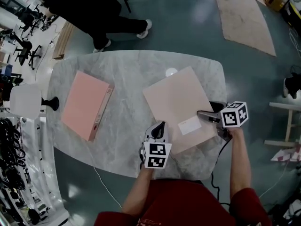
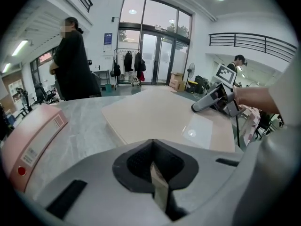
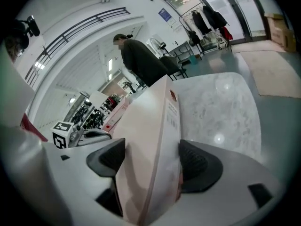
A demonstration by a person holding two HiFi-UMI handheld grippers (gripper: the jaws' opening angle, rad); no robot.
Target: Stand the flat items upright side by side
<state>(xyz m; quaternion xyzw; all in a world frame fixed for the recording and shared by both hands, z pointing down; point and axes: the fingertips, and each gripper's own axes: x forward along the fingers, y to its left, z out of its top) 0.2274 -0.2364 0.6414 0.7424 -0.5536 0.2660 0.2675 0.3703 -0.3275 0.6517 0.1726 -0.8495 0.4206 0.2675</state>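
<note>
Head view: a marble tabletop point(image 1: 127, 74) carries two binders, both lying on their faces and well apart.
Pink binder point(image 1: 87, 105): lies toward the left edge of the tabletop, its spine turned to the middle.
Beige binder point(image 1: 176, 102): lies on the right half, set cornerwise. One corner is near the right edge, and a white label point(image 1: 189, 125) sits on the cover toward the near edge.
Right tool point(image 1: 204, 114): reaches in over the beige binder from the right edge of the tabletop.
Right gripper view: the jaws stand wide with the beige binder point(image 3: 150, 140) filling the gap. A pad lies against each side, so the tool is grasping it at the spine.
Left tool point(image 1: 161, 125): is just beside the beige binder's side toward the near edge. Whether it touches cannot be told.
Left gripper view: the jaws are clenched together, and the beige binder point(image 2: 155, 114) lies ahead of them, not between them.
Person point(image 1: 94, 13): in dark clothes, stands beyond the far edge.
</note>
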